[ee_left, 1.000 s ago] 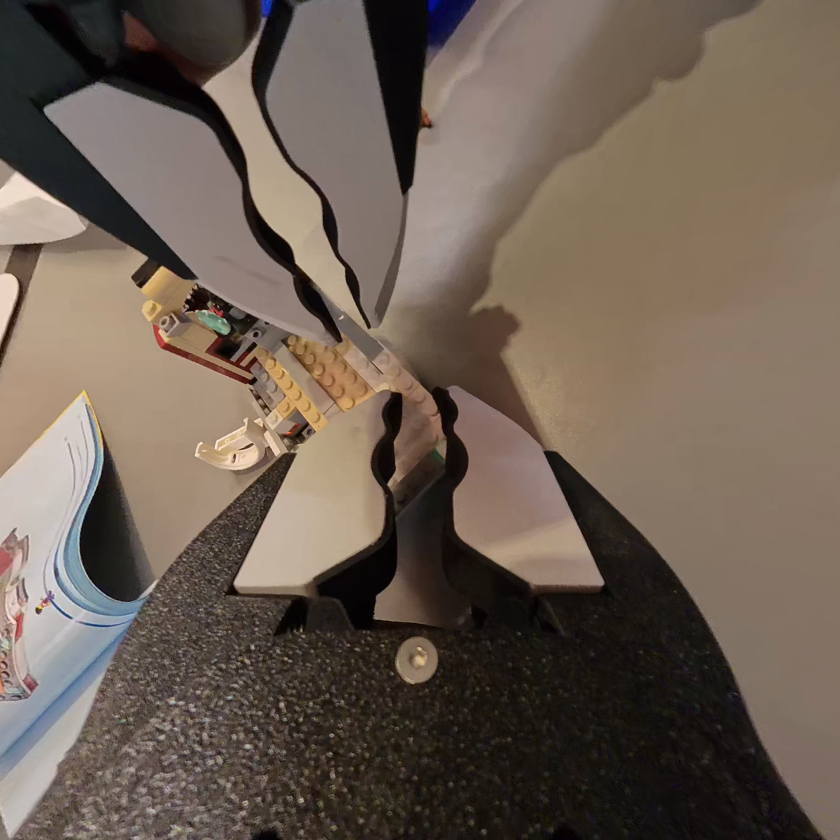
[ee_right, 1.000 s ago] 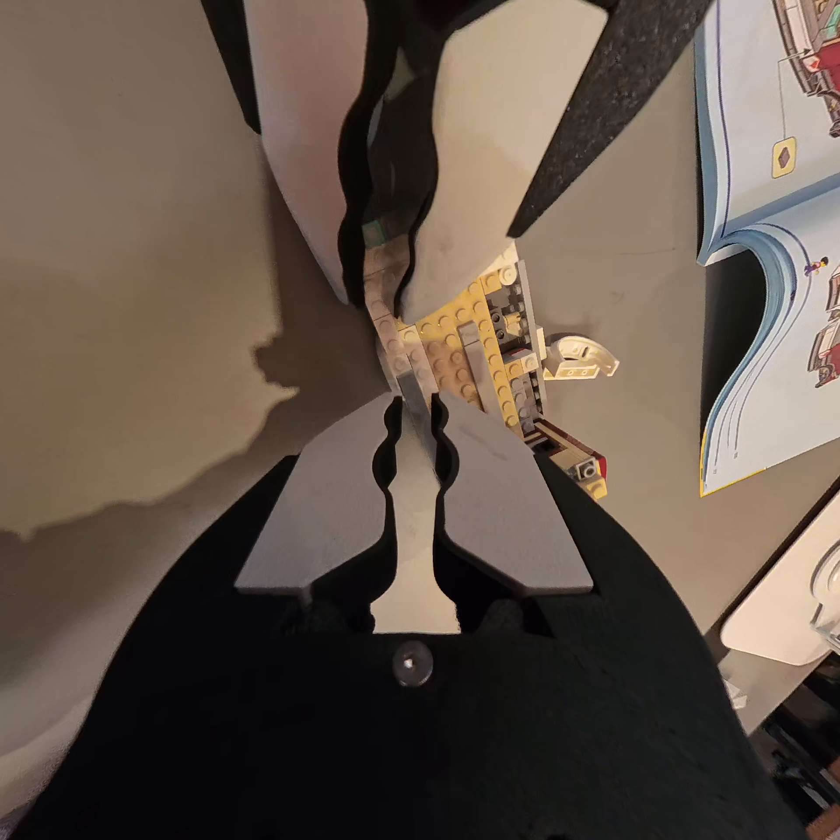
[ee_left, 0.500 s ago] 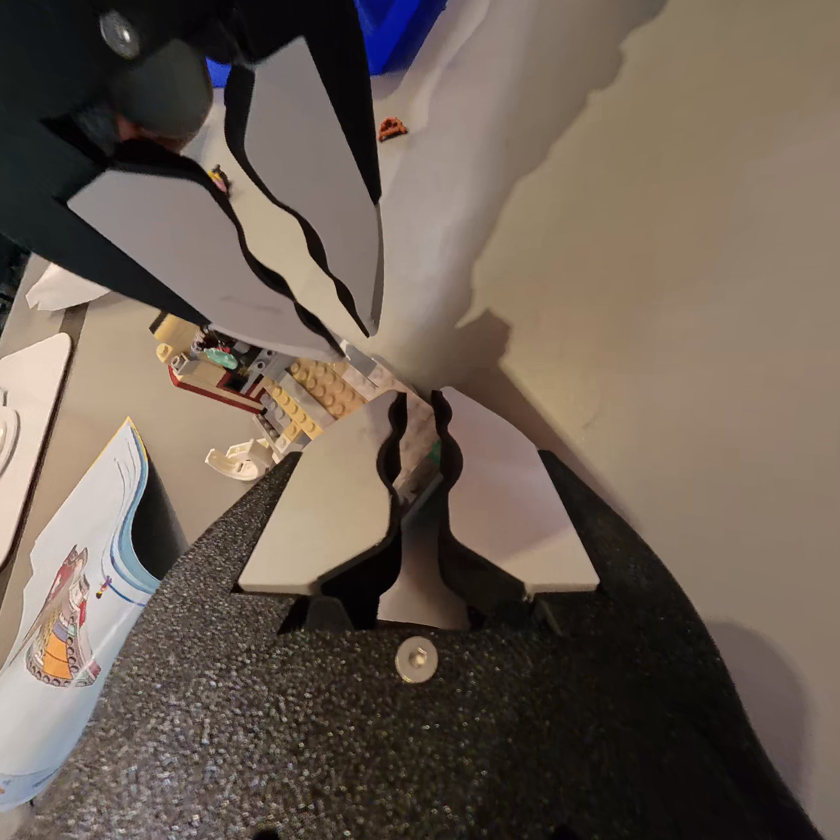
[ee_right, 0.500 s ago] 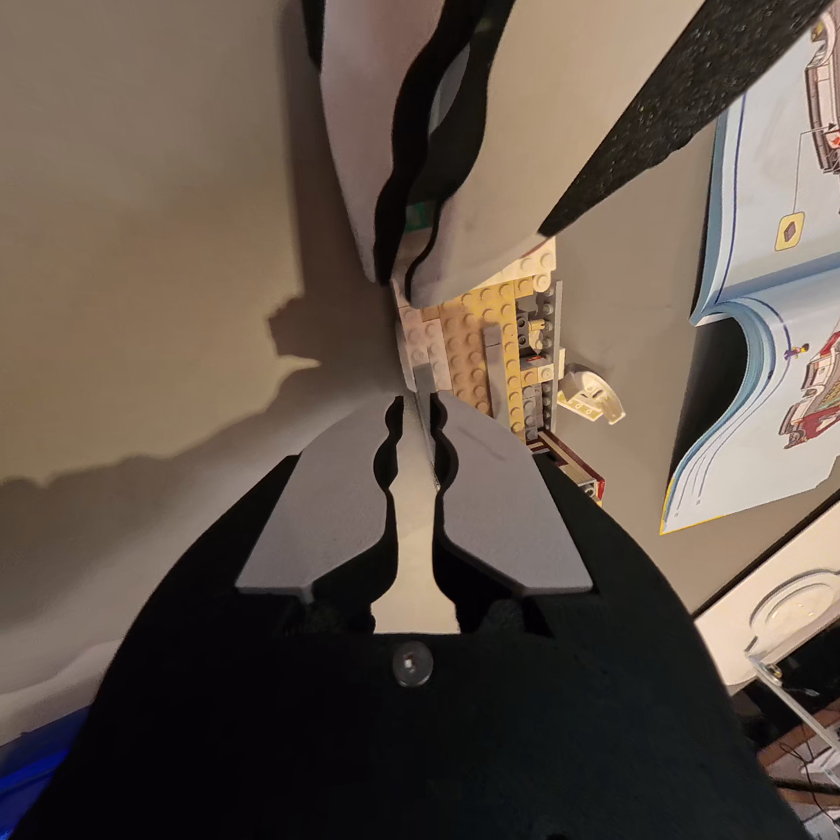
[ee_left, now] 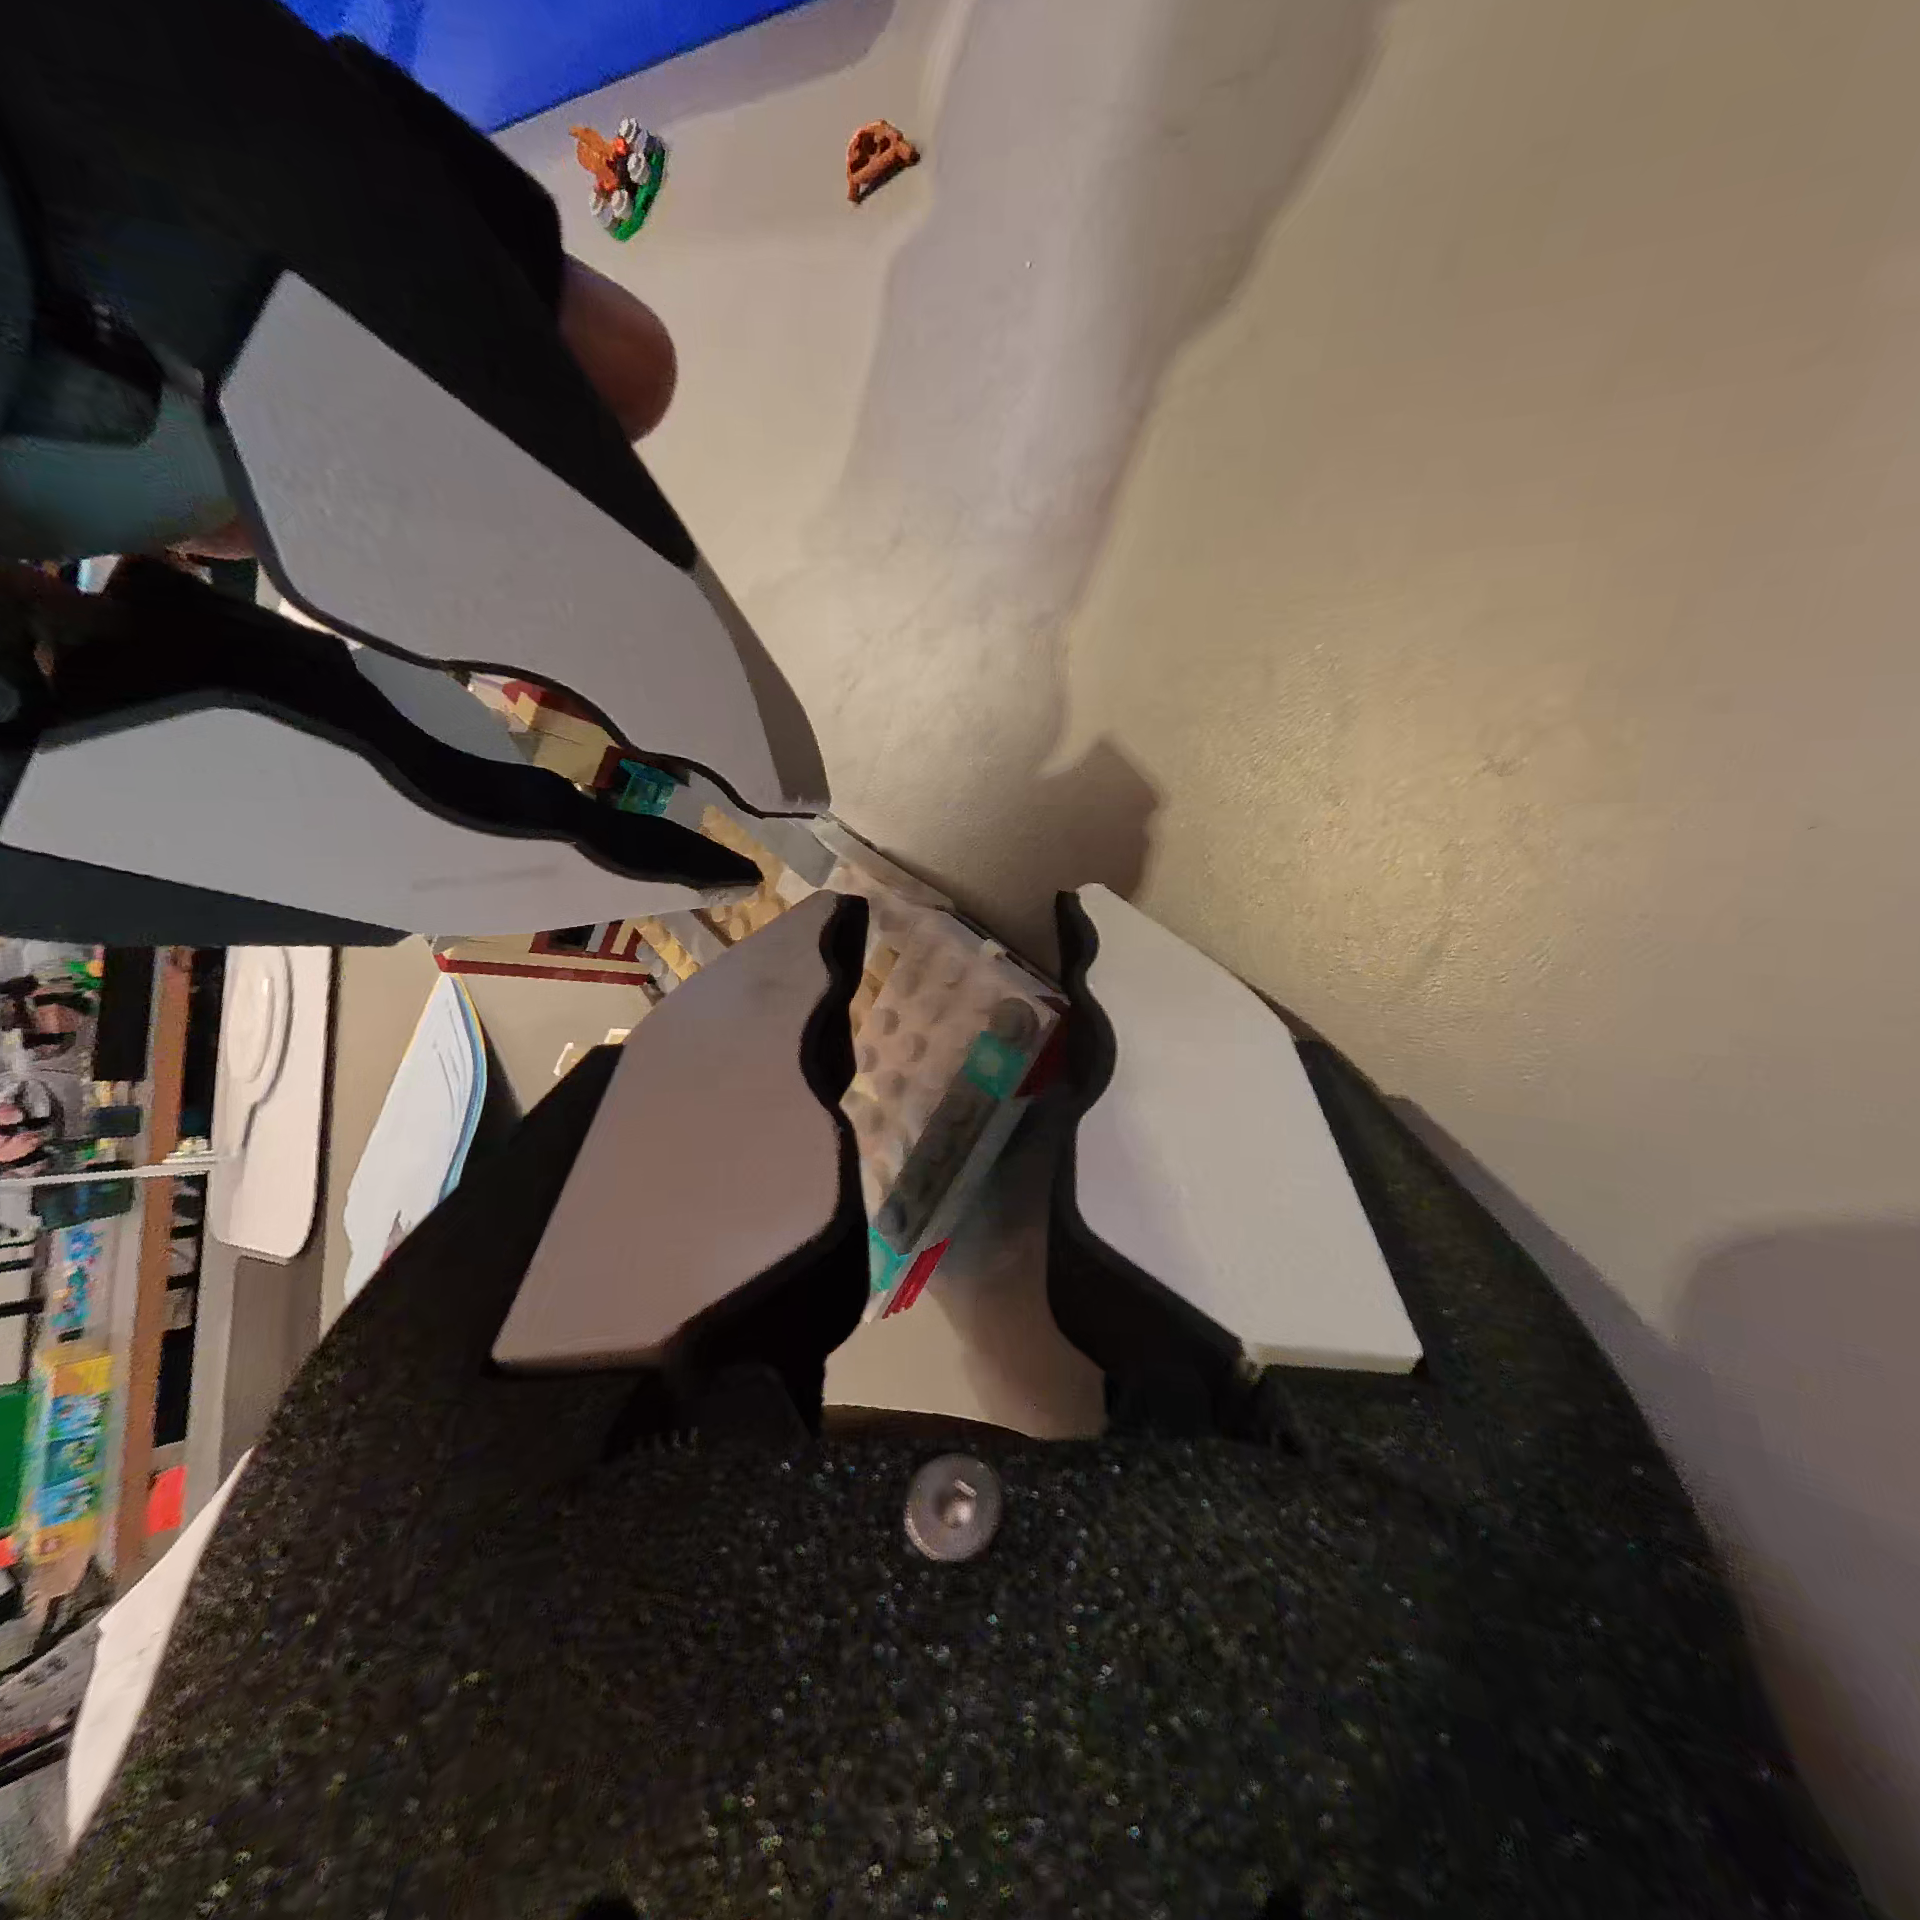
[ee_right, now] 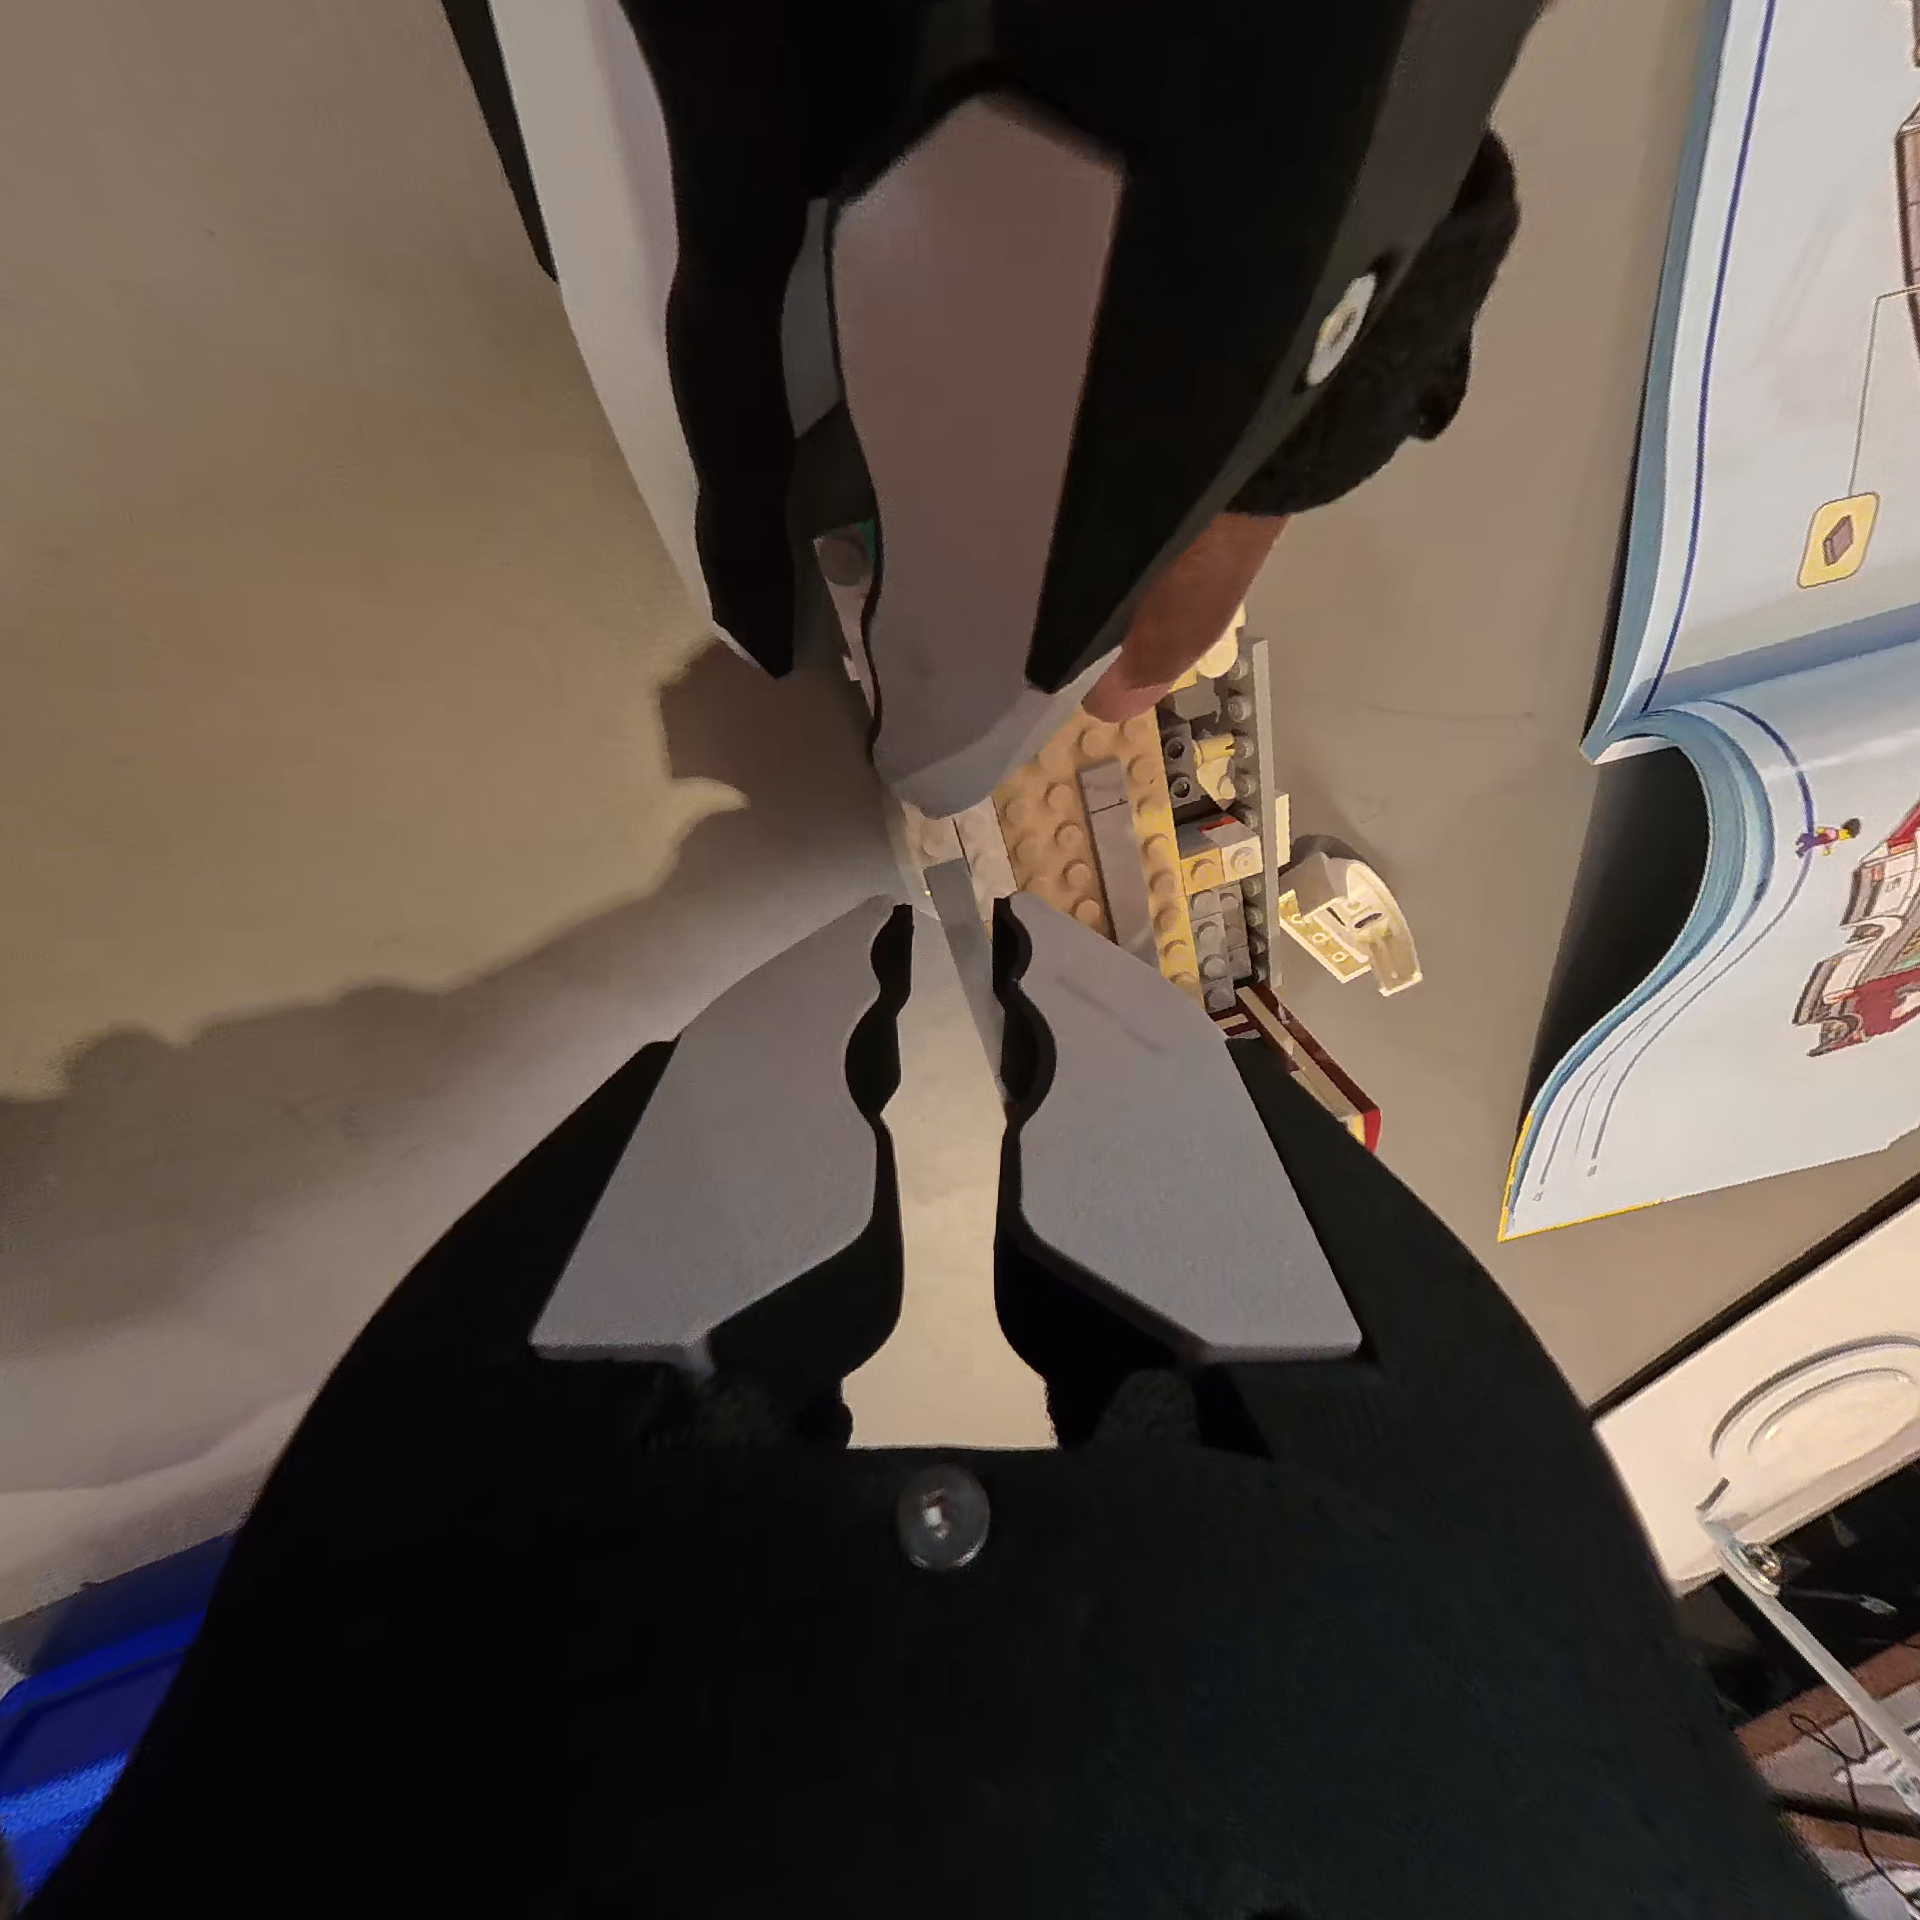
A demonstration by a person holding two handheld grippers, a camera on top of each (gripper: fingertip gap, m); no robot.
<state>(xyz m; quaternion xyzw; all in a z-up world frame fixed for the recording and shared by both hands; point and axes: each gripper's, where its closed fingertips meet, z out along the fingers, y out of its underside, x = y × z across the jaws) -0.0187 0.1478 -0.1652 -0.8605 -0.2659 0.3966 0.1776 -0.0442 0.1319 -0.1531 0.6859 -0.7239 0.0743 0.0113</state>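
Two claws flank a studded tan-and-grey brick model [ee_right: 1132, 831] — left claw [ee_left: 961, 914] spread around it, right claw [ee_right: 951, 914] clenched on a smooth grey strip [ee_right: 971, 966].

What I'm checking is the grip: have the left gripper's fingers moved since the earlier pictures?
Yes. The left gripper has spread its fingers outward from the screw on its body; the brick model now lies deeper between them.

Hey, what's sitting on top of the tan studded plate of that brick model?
A smooth grey tile strip lies along the tan studded plate, with grey and yellow bricks beside it. The plate's far end is hidden under the left gripper and a fingertip.
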